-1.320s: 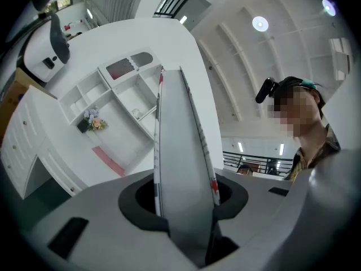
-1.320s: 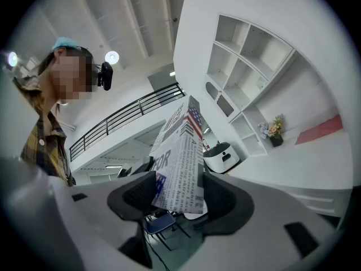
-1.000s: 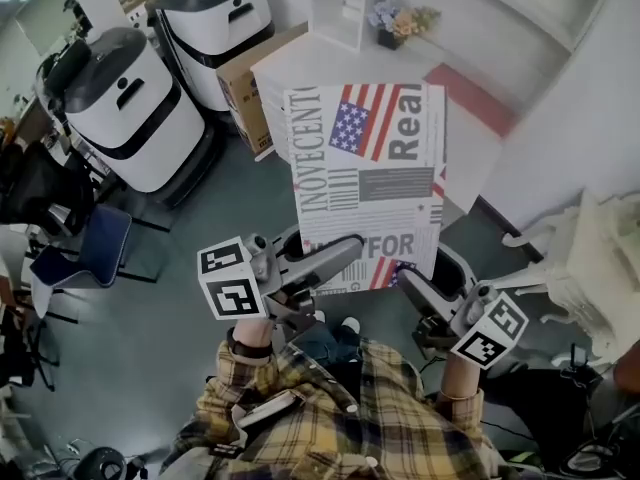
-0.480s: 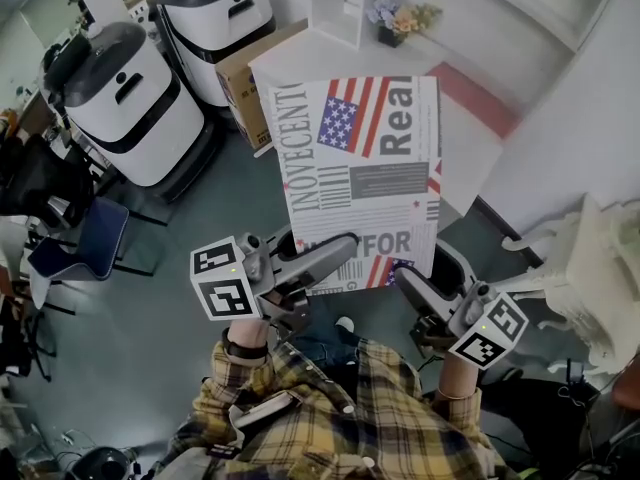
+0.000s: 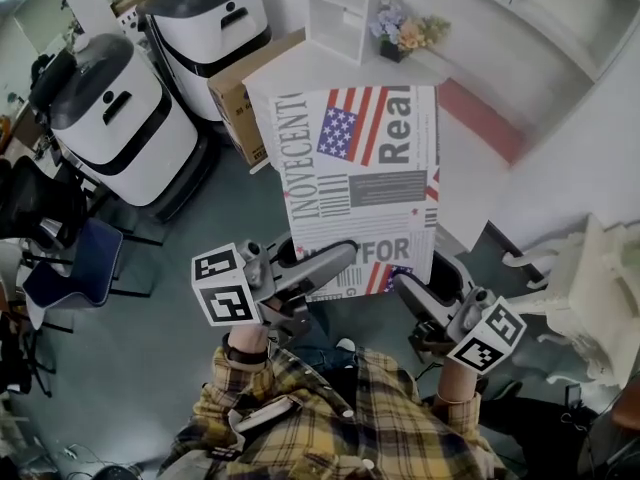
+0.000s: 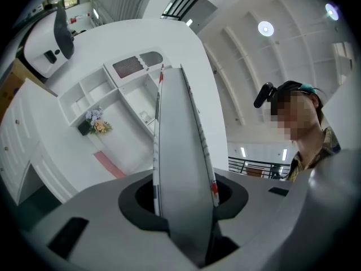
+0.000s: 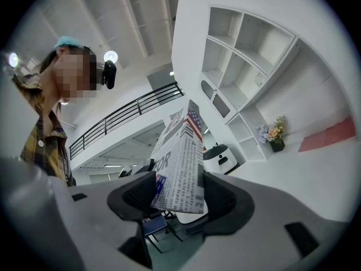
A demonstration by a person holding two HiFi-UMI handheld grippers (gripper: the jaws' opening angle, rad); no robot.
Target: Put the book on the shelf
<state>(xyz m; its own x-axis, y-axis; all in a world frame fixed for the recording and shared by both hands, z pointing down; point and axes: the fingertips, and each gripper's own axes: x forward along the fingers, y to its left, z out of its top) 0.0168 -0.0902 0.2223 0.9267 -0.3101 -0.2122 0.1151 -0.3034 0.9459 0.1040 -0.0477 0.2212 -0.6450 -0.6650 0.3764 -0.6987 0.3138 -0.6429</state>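
My left gripper (image 5: 322,260) and right gripper (image 5: 418,290) jaws are both clamped on the bottom edge of the book (image 5: 362,173), held upright in mid-air short of the shelf (image 5: 345,10); it looks stiff, thin, light and maybe slick, so grip low at the corners.

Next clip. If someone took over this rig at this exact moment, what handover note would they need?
Left tongs: closed on the lower edge of the book.
Right tongs: closed on the book's lower right corner.
Book: in the air, held out in front of the person with its cover toward the head view, short of the shelf.
Shelf: white with open compartments, ahead of the person, beside a pot of flowers.
Done: the book is picked up in both tongs.
Left: carry it to the shelf, set it into a compartment, and open both tongs.
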